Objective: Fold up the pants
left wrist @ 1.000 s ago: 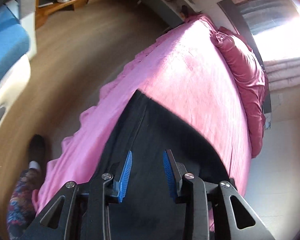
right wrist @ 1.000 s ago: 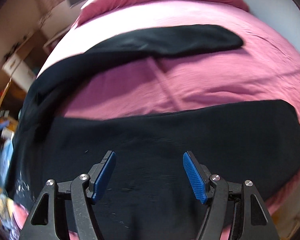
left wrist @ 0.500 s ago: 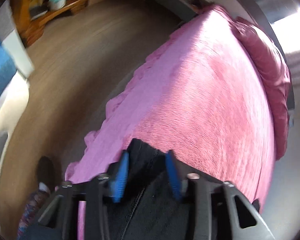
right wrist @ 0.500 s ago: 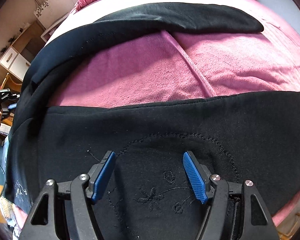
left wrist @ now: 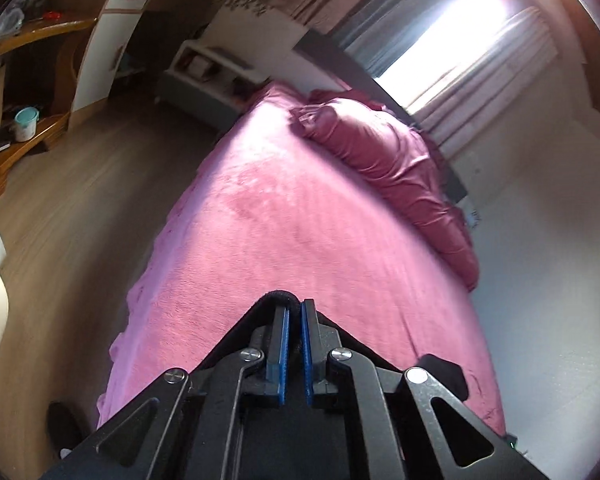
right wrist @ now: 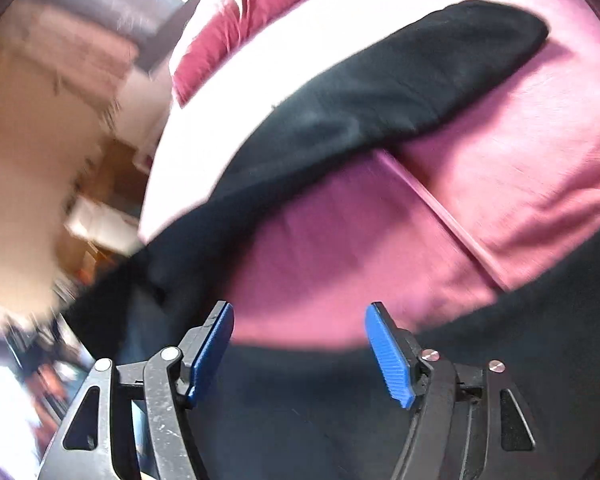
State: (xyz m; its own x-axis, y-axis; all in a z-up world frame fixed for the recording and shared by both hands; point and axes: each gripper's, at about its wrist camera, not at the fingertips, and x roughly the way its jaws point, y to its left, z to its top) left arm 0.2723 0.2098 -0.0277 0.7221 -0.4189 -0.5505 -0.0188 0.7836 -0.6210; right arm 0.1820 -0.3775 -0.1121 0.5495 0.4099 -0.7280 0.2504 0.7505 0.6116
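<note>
The left gripper (left wrist: 293, 308), which stood open over the black pants (right wrist: 380, 92) a second ago, is now clenched on their edge and lifts it above the pink bed (left wrist: 284, 216), so the fold begins, while the right gripper (right wrist: 300, 332) (jaws slowly closing, nothing pinched) hovers over the cloth.

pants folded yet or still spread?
Still spread: the pants have both legs lying apart across the bed. The left gripper is shut on an edge, lifting it.
</note>
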